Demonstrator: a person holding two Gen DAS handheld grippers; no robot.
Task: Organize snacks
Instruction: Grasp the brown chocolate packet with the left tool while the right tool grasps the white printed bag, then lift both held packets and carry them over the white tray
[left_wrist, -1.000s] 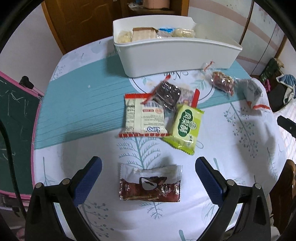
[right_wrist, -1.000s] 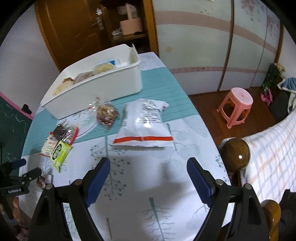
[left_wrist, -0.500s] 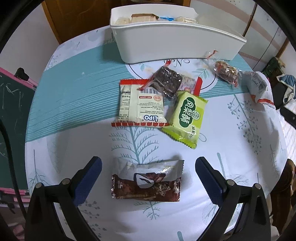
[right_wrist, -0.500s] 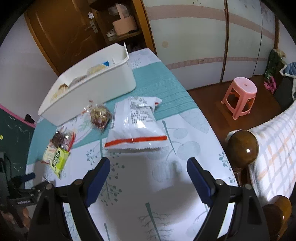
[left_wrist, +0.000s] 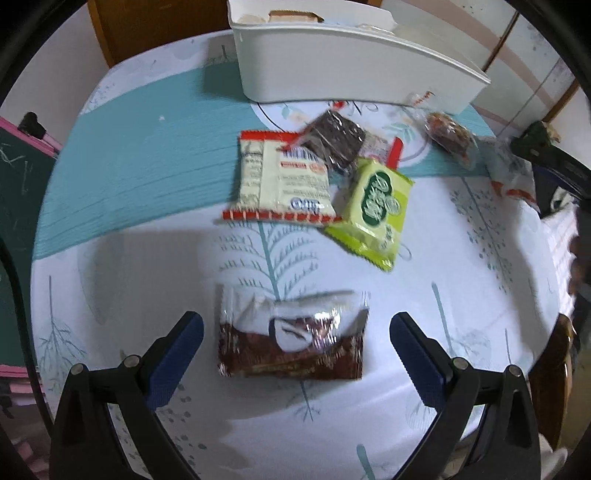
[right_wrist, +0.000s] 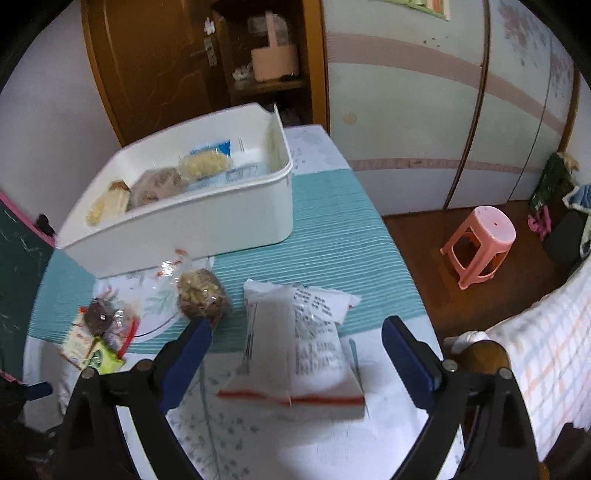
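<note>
Both tongs poised over soft snack packets, nothing gripped

The left gripper stands apart with the brown foil packet lying flat between its fingers, untouched; the right gripper, its jaws opening, brackets the white pouch. Both look light, crinkly, slippery and crushable, so pinch mid-body across the width. The white bin sits well beyond both.

snack packets before bin, on table
</note>
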